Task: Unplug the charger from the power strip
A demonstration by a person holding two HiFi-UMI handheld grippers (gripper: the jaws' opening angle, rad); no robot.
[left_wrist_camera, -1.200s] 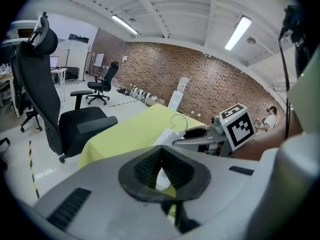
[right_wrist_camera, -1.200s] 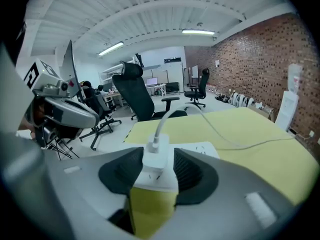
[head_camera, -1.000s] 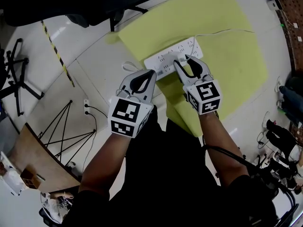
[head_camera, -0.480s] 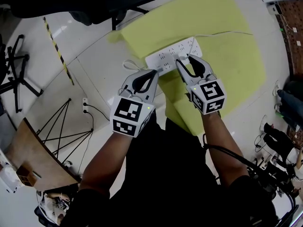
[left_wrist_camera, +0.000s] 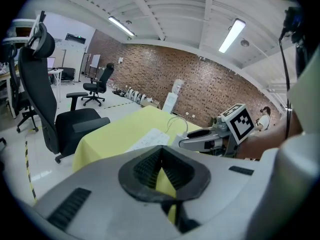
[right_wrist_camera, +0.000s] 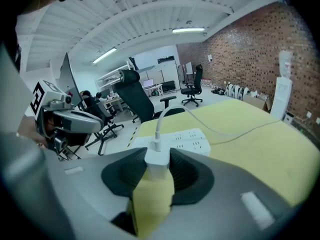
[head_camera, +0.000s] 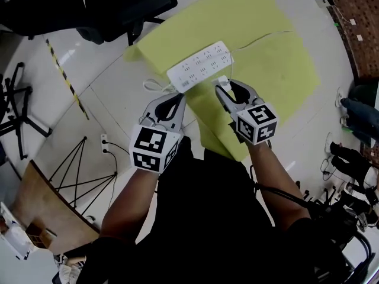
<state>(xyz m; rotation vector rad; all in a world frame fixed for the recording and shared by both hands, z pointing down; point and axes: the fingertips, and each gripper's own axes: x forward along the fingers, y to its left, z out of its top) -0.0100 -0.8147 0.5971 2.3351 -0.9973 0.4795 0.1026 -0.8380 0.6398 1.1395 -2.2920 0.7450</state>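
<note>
The white power strip lies on the yellow table cover. My right gripper is shut on the white charger, which is held clear of the strip, just in front of its near edge. In the right gripper view the charger sits between the pads, and its white cable arcs over the strip to the right. My left gripper hangs shut and empty near the strip's left end, not touching it. Its jaws meet with nothing between them.
A black office chair stands beyond the table's far left corner. On the floor at left are striped tape, a small wall-type socket with a lead and black tripod legs. Bags and cables clutter the floor at right.
Both grippers have drawn back from the strip toward the person. The right one brought the charger out of its socket. The left one came off the strip's left end.
</note>
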